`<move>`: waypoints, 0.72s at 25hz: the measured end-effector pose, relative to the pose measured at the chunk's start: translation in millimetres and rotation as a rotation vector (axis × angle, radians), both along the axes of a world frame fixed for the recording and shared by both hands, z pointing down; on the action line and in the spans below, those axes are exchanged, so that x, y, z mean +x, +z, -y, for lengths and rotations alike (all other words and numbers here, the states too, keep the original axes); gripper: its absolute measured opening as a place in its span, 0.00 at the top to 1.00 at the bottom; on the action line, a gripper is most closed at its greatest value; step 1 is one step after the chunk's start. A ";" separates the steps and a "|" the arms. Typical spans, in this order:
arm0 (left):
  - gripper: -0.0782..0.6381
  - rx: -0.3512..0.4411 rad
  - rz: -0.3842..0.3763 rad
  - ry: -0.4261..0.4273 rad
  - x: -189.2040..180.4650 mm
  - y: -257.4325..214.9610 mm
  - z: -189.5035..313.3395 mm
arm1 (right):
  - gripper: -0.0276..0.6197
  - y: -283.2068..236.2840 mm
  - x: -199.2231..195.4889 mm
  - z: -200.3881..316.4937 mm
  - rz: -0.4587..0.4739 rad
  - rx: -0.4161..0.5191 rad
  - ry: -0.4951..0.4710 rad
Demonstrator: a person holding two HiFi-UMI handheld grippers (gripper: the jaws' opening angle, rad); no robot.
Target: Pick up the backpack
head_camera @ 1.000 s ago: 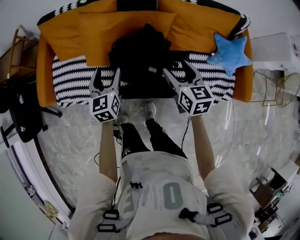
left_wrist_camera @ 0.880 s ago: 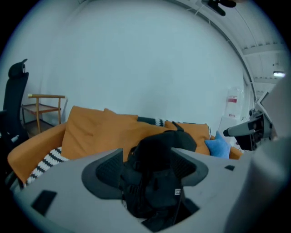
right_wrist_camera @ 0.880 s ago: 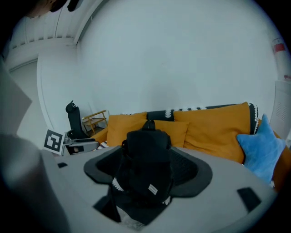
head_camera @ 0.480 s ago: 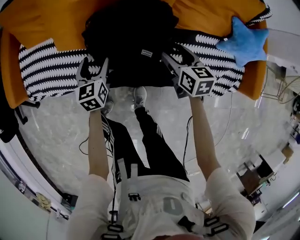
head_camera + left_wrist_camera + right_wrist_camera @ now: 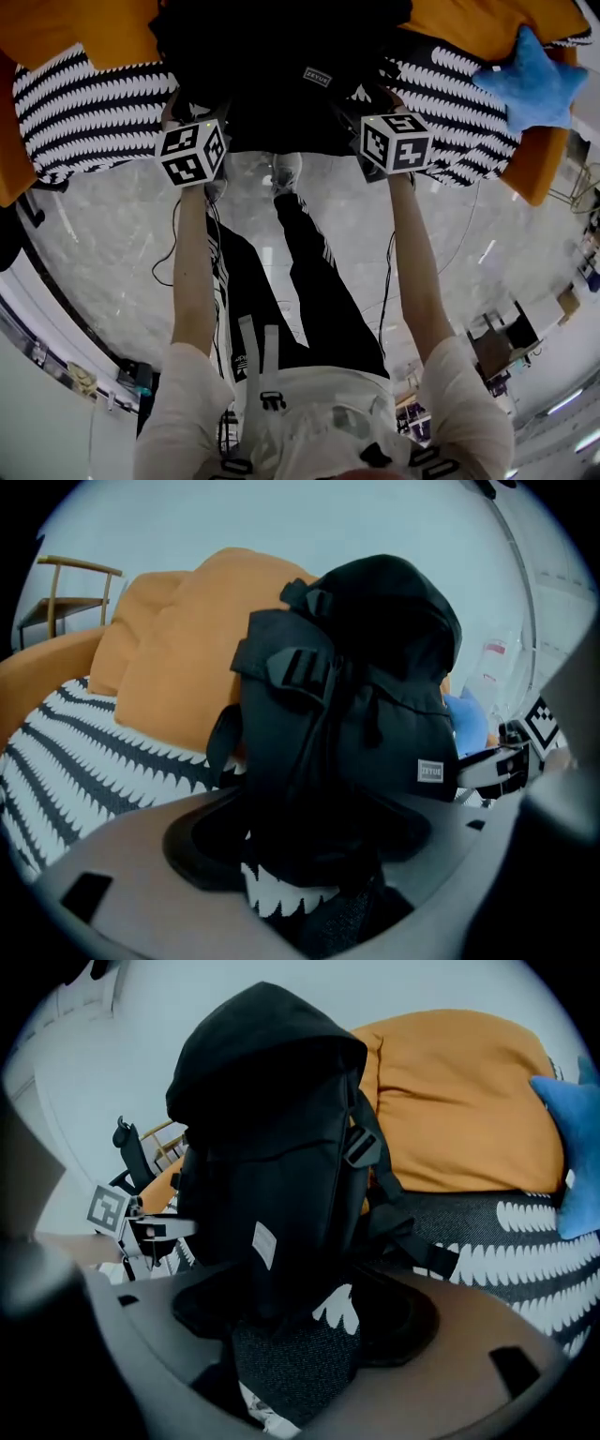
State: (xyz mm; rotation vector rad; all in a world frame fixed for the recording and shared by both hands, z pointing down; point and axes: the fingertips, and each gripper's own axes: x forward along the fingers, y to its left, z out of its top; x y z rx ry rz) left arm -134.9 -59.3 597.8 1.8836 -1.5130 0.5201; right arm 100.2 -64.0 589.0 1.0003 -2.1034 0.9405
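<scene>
Backpack [image 5: 281,56] upright on striped sofa seat [image 5: 84,112]; marble floor [image 5: 112,244] below.

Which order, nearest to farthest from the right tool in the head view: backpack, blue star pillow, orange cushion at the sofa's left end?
1. The backpack: directly ahead of the right tool, its base between the open jaws.
2. The blue star pillow: off to the right.
3. The orange cushion: far left, past the backpack.

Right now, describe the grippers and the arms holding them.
Left gripper and right gripper each have grey jaws and a white cube with black square markers. Thin black cables trail below them. The person's sleeves are short and pale.
</scene>
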 end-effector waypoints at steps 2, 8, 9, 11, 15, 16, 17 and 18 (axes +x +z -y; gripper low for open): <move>0.42 -0.017 -0.019 -0.008 1.7 8.8 2.4 | 0.45 10.4 -3.4 -5.1 -0.001 -0.022 -0.014; 0.43 -0.004 -0.038 -0.032 -2.8 21.3 4.4 | 0.47 39.6 -17.2 -13.7 -0.064 -0.036 -0.050; 0.44 0.003 -0.035 -0.029 -2.2 21.7 4.5 | 0.51 41.4 -16.0 -12.2 -0.068 -0.038 -0.037; 0.49 0.011 -0.028 -0.018 -0.5 22.1 3.7 | 0.54 43.2 -15.5 -11.0 -0.066 -0.048 -0.030; 0.63 -0.004 -0.029 -0.002 4.3 20.6 1.2 | 0.72 41.1 -17.0 -12.8 -0.039 -0.066 -0.046; 0.66 -0.007 -0.030 0.002 5.8 19.5 0.7 | 0.74 40.1 -17.0 -12.8 -0.029 -0.071 -0.046; 0.69 -0.008 -0.029 0.007 7.6 18.4 0.3 | 0.76 39.4 -16.7 -12.5 -0.022 -0.073 -0.047; 0.71 -0.007 -0.026 0.015 9.6 17.2 -0.2 | 0.78 38.7 -16.0 -12.2 -0.017 -0.071 -0.047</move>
